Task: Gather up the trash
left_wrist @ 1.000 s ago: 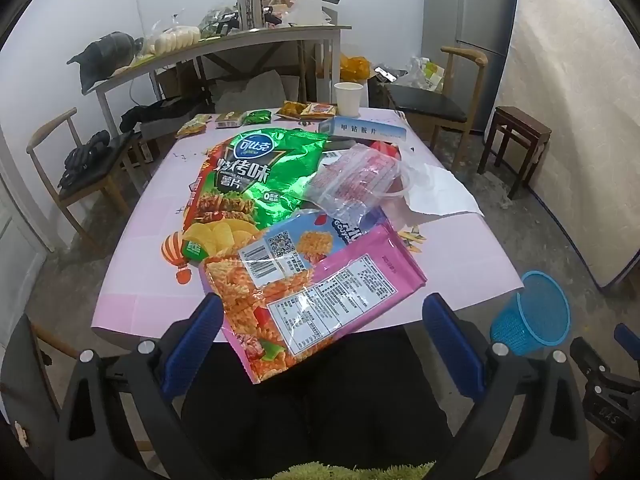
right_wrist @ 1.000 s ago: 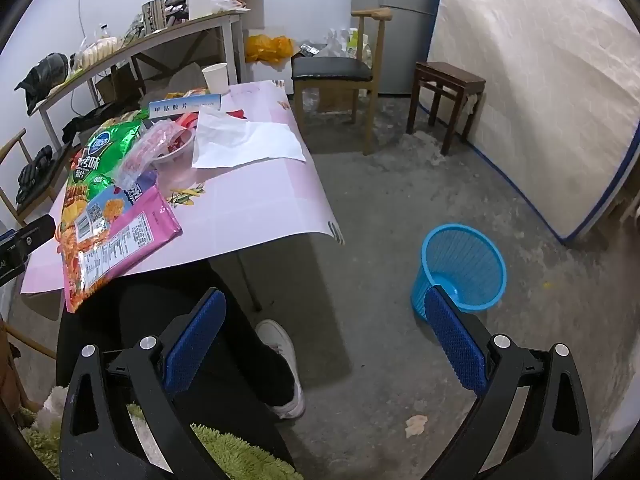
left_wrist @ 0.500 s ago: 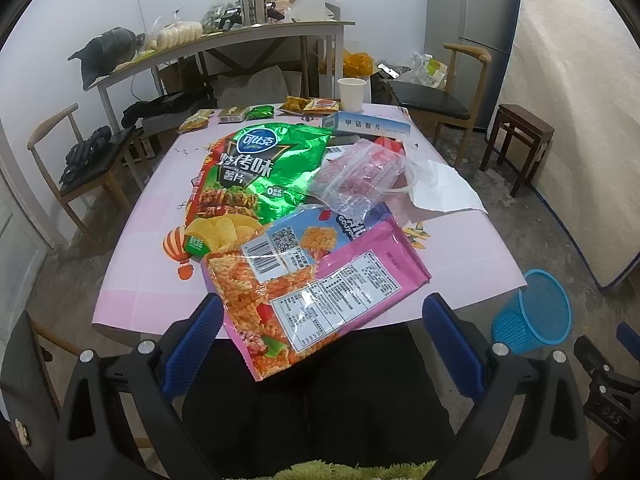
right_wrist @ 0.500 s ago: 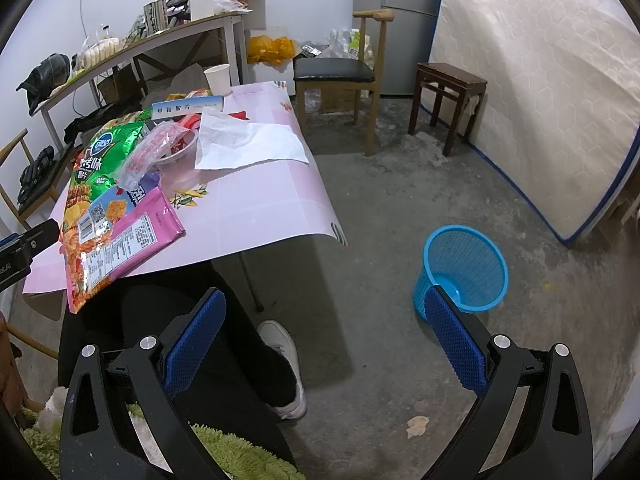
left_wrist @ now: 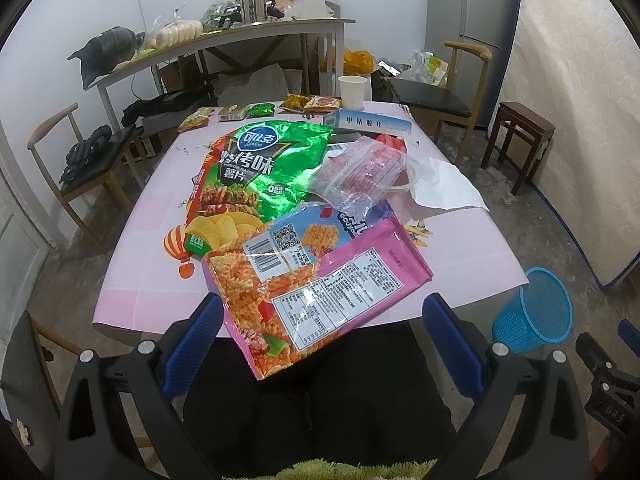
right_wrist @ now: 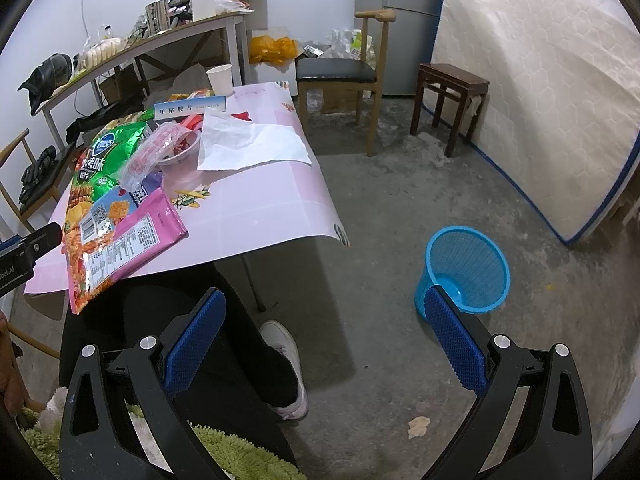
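Hovering near the counter (left_wrist: 136, 280) edge, left gripper (left_wrist: 322, 344) jaws spread, empty, slightly closer to pink snack bag (left_wrist: 320, 280) than before. Right gripper (right_wrist: 324, 344) jaws spread, empty; blue bin (right_wrist: 464, 268) on floor, right, view barely changed.

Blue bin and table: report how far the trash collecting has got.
Done: nothing that shows; the blue bin on the floor looks empty.
In hand: nothing. The left gripper and right gripper are both open and hold nothing; the left one faces the pink snack bag that overhangs the table.
Left: the pink bag, green chip bag, clear plastic bag, white paper and paper cup.
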Demonstrator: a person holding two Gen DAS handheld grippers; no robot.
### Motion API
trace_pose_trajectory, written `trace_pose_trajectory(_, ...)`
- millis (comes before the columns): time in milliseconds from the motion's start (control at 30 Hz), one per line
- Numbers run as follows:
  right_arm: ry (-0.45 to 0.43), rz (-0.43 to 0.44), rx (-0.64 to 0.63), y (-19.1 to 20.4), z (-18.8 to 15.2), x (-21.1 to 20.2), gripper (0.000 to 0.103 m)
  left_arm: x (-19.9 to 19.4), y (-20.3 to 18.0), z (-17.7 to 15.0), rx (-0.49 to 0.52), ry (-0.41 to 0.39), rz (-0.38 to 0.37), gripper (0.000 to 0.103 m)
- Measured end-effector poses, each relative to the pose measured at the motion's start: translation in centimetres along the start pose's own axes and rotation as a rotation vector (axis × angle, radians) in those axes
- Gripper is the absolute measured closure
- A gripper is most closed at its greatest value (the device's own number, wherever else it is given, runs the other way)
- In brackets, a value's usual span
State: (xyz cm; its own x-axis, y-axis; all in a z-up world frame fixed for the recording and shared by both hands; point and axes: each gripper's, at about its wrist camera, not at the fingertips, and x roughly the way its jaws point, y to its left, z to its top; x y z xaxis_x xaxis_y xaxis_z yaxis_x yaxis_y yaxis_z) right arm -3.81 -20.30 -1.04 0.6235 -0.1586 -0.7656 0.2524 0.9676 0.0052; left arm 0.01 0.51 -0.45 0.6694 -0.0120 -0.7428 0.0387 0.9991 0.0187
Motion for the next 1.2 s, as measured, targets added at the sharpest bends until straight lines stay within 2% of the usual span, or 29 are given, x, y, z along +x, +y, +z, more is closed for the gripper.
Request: trace_pose_trajectory(1200,0.000,0.001,0.000,-0.11,0.05,0.38,0.008,0.17,0.13,-0.06,0.001,0.005,0.003,0.006)
